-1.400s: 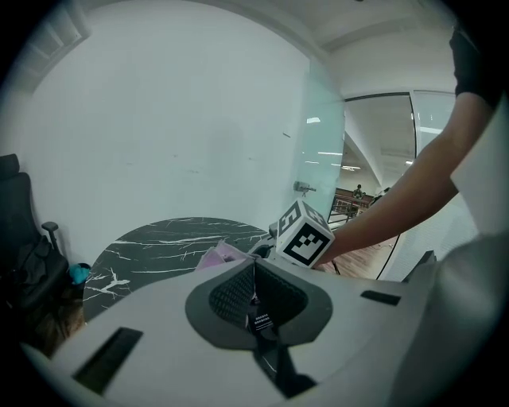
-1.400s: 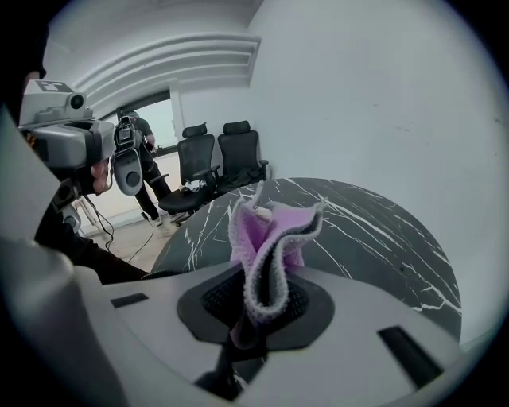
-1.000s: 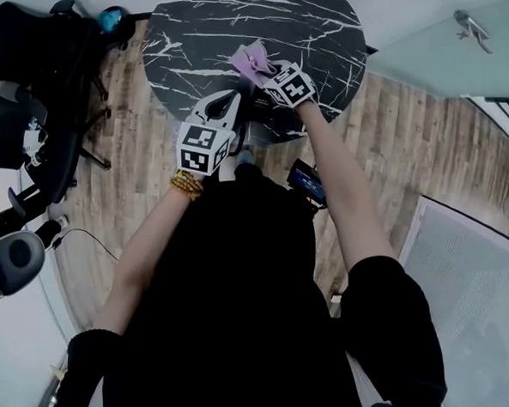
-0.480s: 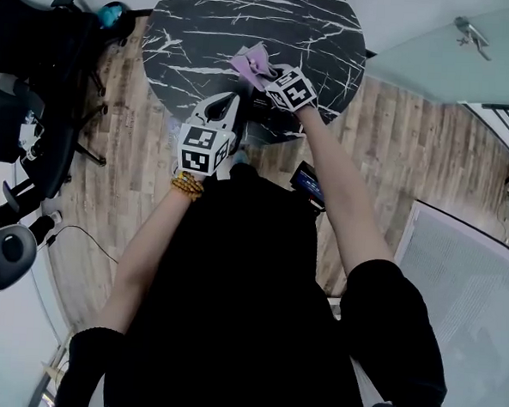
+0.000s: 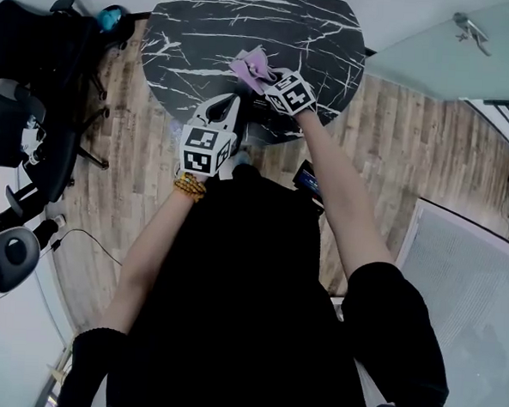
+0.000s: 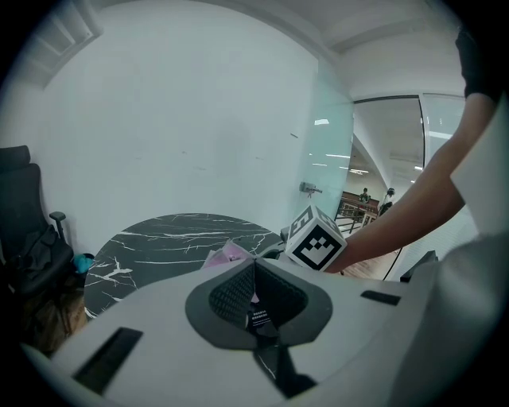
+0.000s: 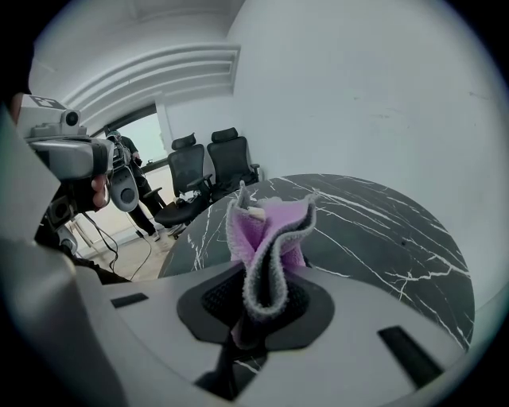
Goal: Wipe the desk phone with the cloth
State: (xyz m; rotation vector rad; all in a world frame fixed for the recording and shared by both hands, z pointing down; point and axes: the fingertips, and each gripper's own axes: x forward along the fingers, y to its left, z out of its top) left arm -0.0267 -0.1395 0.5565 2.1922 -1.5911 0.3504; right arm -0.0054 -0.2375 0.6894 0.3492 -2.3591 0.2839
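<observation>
Pinching the cloth (image 7: 266, 230) in my right gripper (image 7: 253, 300), I have the jaws pressed together on its lower folds. The rest of it stands up out of them in a loose bunch, lilac on the inside with a grey edge. It hangs over the near part of the table (image 5: 249, 17), a round black top veined with white. From the head view, the bunch points away from me, towards the table's middle, and I cannot tell whether it touches the top.

My left gripper (image 6: 254, 280) is closed too, pad against pad, with nothing between them. It sits just beside the right one, on its left and a little nearer to me, at the table's near edge and aimed the same way. In its view the right gripper's marker cube shows close by on the right, with a bit of lilac peeping over the jaws.

A bead bracelet (image 5: 187, 184) circles my left wrist. Black office chairs (image 7: 199, 179) stand on the wood floor (image 5: 396, 138) beyond the table's left side.
</observation>
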